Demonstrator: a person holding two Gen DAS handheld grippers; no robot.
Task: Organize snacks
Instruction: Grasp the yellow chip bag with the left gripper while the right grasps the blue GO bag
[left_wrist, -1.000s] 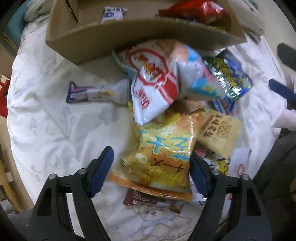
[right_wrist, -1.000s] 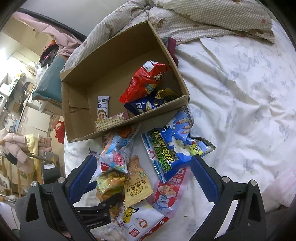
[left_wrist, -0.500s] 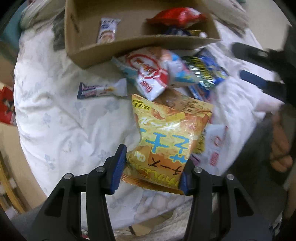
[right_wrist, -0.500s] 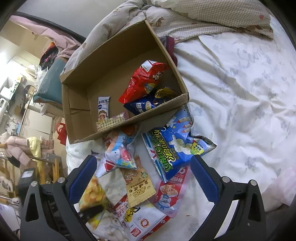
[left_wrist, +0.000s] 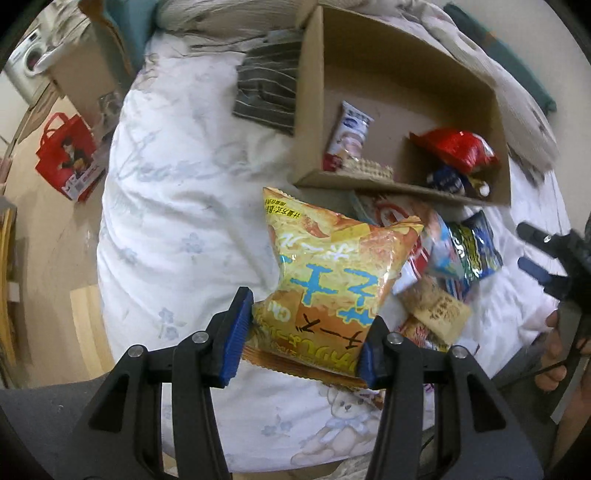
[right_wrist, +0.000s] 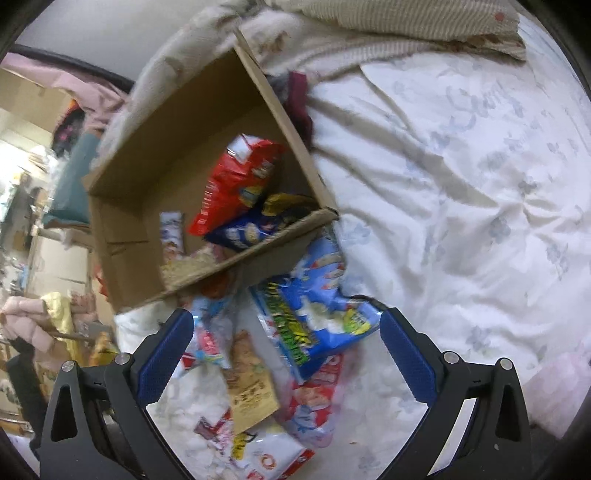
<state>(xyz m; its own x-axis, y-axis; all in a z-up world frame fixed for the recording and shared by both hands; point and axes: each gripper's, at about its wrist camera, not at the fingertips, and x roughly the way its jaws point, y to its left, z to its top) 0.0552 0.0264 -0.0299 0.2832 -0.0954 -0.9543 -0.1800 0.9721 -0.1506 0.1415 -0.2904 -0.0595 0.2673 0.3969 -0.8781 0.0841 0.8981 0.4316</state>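
Observation:
My left gripper (left_wrist: 301, 338) is shut on the bottom of a yellow-orange chip bag (left_wrist: 328, 273), which hangs lifted above the bed. Beyond it stands an open cardboard box (left_wrist: 310, 110) holding a red bag (left_wrist: 458, 149), a white wafer pack (left_wrist: 349, 134) and a dark blue pack (left_wrist: 445, 179). My right gripper (right_wrist: 286, 350) is open above a pile of snacks on the bed: a blue popcorn bag (right_wrist: 314, 314) and a tan packet (right_wrist: 251, 391) lie between its fingers, untouched. In the right wrist view the same box (right_wrist: 122, 236) is at upper left.
The white flowered bedsheet (left_wrist: 177, 229) spreads to the left, the bed edge dropping to the floor where a red tote bag (left_wrist: 68, 155) stands. A striped grey cloth (left_wrist: 264, 92) lies beside the box. A beige quilt (right_wrist: 388, 29) is bunched behind the box.
The left gripper closed on the yellow-orange chip bag and lifted it off the pile, toward the box. The right gripper drifted slightly over the pile and stayed open.

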